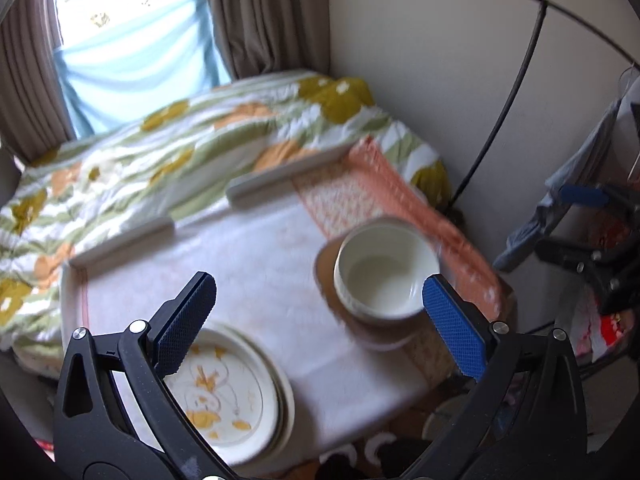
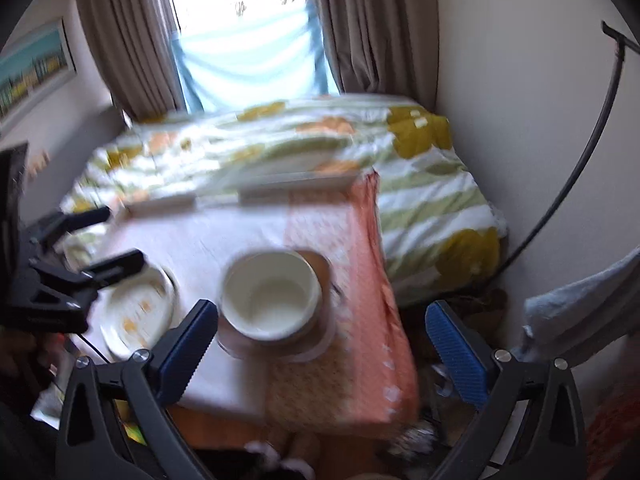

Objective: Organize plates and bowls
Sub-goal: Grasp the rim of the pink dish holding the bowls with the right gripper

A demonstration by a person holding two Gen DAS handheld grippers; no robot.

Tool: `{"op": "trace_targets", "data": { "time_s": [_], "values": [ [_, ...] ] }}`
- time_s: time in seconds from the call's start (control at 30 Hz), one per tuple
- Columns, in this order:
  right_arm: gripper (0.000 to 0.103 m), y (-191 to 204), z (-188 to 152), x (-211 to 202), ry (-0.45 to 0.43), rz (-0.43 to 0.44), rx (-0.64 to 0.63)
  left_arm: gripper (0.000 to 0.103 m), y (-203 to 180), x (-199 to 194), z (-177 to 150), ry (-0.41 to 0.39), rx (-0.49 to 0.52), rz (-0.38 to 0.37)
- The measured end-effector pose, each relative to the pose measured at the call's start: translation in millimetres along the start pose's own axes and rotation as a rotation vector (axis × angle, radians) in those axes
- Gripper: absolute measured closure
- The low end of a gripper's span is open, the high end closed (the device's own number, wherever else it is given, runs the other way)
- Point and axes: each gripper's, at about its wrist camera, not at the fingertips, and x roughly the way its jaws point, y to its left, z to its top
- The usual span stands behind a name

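Note:
A white bowl [image 1: 386, 270] stands on a brown plate [image 1: 332, 276] at the right of the cloth-covered table [image 1: 256, 248]. A stack of white plates with an orange pattern [image 1: 236, 400] lies at the near left corner. My left gripper [image 1: 320, 316] hangs open above the table, with nothing between its blue pads. In the right wrist view the bowl [image 2: 272, 294] and the patterned plates [image 2: 136, 312] show again. My right gripper [image 2: 322, 346] is open and empty above the table's near edge. The left gripper [image 2: 108, 240] appears at the left over the plates.
A bed with a flowered quilt [image 1: 200, 148] lies behind the table, under a curtained window [image 1: 132, 40]. An orange cloth [image 1: 404, 204] covers the table's right side. A black curved pole [image 1: 508, 92] leans by the wall. Clothes hang at the right [image 1: 568, 184], near the other gripper [image 1: 596, 240].

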Motion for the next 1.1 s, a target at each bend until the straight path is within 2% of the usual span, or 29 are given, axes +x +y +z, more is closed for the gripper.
{"op": "trace_targets", "data": {
  "time_s": [0.07,0.13,0.3,0.37,0.43,0.6,0.63,0.7,0.8,0.9,0.93,0.97,1.0,1.07,1.1],
  "values": [
    [0.0,-4,-3,12,0.035,-0.046,-0.042,0.0,-1,17,-15,0.078,-0.026,0.006],
    [0.0,-10,-6,30,0.083,-0.031,-0.072,0.0,-3,34,-28,0.14,-0.061,0.004],
    [0.0,-28,-14,86,0.215,0.032,-0.084,0.001,-6,69,-46,0.218,-0.134,0.014],
    [0.001,-28,-20,103,0.252,0.027,-0.109,0.003,-8,87,-50,0.25,-0.149,0.024],
    [0.005,-26,-23,119,0.271,0.039,-0.133,0.007,-9,102,-54,0.28,-0.156,0.029],
    [0.033,-21,-24,148,0.323,0.084,-0.175,0.017,-9,128,-58,0.326,-0.14,0.016],
    [0.036,-19,-24,153,0.33,0.096,-0.184,0.018,-10,132,-57,0.332,-0.136,0.022],
    [0.046,-14,-25,161,0.347,0.116,-0.197,0.029,-12,139,-55,0.344,-0.114,0.031],
    [0.058,-7,-25,173,0.372,0.141,-0.211,0.036,-15,153,-52,0.361,-0.089,0.025],
    [0.066,-8,-25,184,0.391,0.168,-0.193,0.051,-14,161,-51,0.367,-0.098,-0.011],
    [0.067,-7,-25,187,0.398,0.18,-0.184,0.053,-15,164,-52,0.369,-0.095,-0.015],
    [0.07,-6,-25,190,0.404,0.186,-0.182,0.058,-17,168,-52,0.374,-0.086,-0.015],
    [0.075,-4,-26,194,0.412,0.189,-0.188,0.068,-18,172,-52,0.38,-0.078,-0.022],
    [0.083,2,-30,201,0.42,0.2,-0.195,0.082,-19,180,-53,0.387,-0.102,-0.073],
    [0.086,3,-30,202,0.416,0.204,-0.185,0.085,-20,182,-53,0.389,-0.106,-0.081]
  ]
}}
